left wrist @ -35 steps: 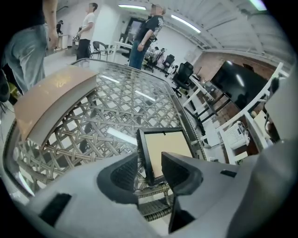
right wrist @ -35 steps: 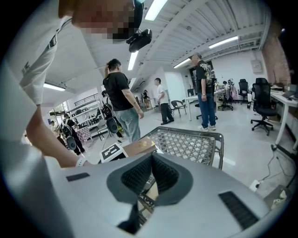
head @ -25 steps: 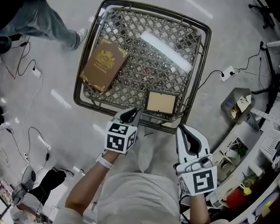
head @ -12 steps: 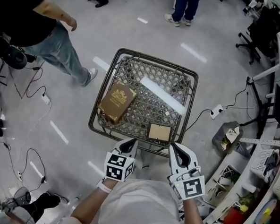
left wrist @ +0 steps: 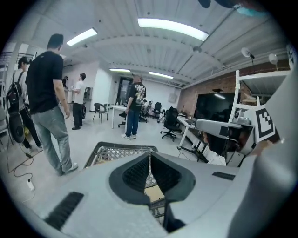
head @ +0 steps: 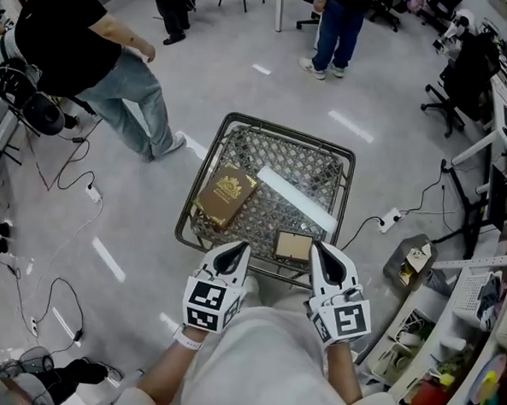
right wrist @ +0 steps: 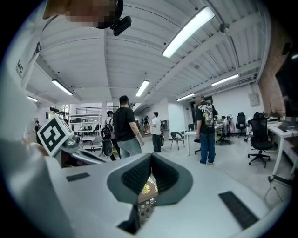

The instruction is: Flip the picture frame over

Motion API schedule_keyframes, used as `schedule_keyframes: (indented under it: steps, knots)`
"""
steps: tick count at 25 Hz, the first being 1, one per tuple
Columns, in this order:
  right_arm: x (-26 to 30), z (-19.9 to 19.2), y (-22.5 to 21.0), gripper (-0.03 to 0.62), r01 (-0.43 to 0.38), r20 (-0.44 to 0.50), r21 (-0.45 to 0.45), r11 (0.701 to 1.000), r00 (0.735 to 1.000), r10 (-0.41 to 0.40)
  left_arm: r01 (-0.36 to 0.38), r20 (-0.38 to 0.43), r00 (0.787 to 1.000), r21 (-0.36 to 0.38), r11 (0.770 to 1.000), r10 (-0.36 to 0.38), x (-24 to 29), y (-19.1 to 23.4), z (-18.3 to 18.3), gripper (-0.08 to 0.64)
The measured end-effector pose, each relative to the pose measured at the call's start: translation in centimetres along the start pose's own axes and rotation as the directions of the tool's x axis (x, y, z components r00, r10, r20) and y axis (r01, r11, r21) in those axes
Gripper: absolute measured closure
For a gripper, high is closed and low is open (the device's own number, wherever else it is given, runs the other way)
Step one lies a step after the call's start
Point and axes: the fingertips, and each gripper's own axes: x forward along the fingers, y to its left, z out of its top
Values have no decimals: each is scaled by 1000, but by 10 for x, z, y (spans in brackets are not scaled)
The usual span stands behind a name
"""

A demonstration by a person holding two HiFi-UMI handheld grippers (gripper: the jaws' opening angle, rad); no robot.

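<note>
Near the front edge of the lattice surface (head: 278, 156), the frame (head: 293, 245) is seen lying flat with a plain tan face turned up. Whether that face is the backing or the front cannot be told, so it cannot be settled from these views whether the flip is done or not begun. What can be said is that the frame is not gripped and is not touched by either tool. If the tan face is judged to be the front, the whole job is left: one edge would have to be pinched, lifted and turned over. The left gripper (head: 240, 250) and right gripper (head: 319, 248) are held up close to the body, above the near rim, with the frame showing between them in the head view but well below both. Each pair of jaws is pressed together with nothing between the pads. Through the gap under the left jaws a patch of the tan frame can be made out. A book (head: 226, 196) with a gold emblem lies on the surface beyond the frame, towards the left. Several people (head: 91, 50) are standing on the floor around.
</note>
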Motion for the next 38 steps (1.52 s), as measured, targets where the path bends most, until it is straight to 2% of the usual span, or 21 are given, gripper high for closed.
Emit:
schedule_keyframes:
  steps: [3, 6, 12, 27, 38]
  knots:
    - [-1, 4, 5, 574, 7, 16, -3, 1000, 1000, -7, -33, 62, 998, 44, 998, 30, -20, 3, 18, 528]
    - [-1, 7, 11, 574, 9, 29, -11, 1000, 1000, -8, -57, 121, 991, 48, 997, 51, -37, 5, 32, 529]
    - [4, 15, 29, 575, -10, 45, -43, 999, 999, 12, -77, 170, 983, 57, 995, 66, -54, 11, 41, 529]
    - [7, 13, 39, 574, -11, 25, -53, 999, 1000, 12, -44, 196, 980, 70, 997, 29, -53, 9, 46, 529]
    - [12, 13, 47, 574, -28, 11, -73, 997, 1000, 29, -47, 196, 980, 82, 996, 30, -55, 11, 48, 529]
